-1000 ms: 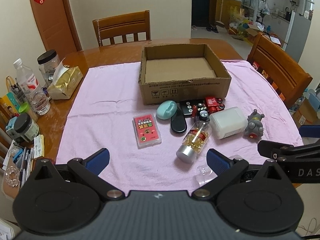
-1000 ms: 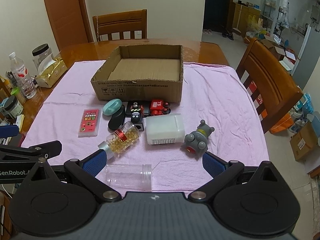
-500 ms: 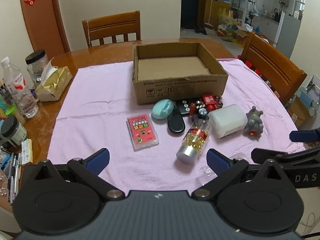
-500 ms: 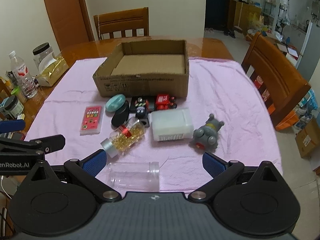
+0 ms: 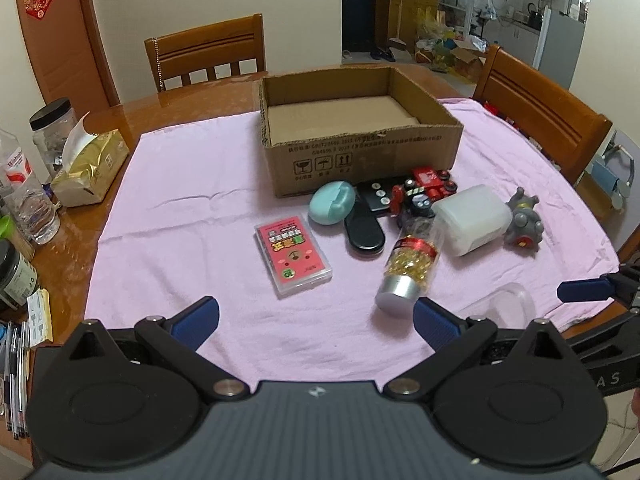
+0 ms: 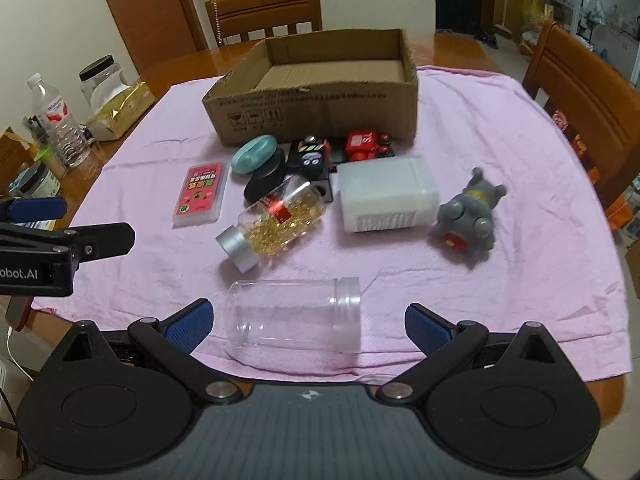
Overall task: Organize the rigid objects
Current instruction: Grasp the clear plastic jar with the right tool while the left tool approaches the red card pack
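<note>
Right wrist view: right tongs (image 6: 308, 322) spread wide, empty; clear plastic jar (image 6: 294, 314) lay sideways just ahead between tips. Left tongs (image 5: 316, 318) also spread, empty. Judged best: straddle jar mid-body, close gently, then carry to empty cardboard box (image 6: 316, 114) far ahead on worktop.

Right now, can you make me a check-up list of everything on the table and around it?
Surface: pink cloth over a wooden table.
Job's things: cardboard box empty; clear jar, capsule bottle and white container on their sides; red card box, teal case, grey toy, red toy vehicle lie loose.
Clutter: water bottle, gold tissue pack, jars at the table's left edge.
Grippers: left hand-held gripper open; right hand-held gripper open, clear jar between its fingers.
Cables: white cable, lower left.
Surroundings: wooden chairs, brown door.
</note>
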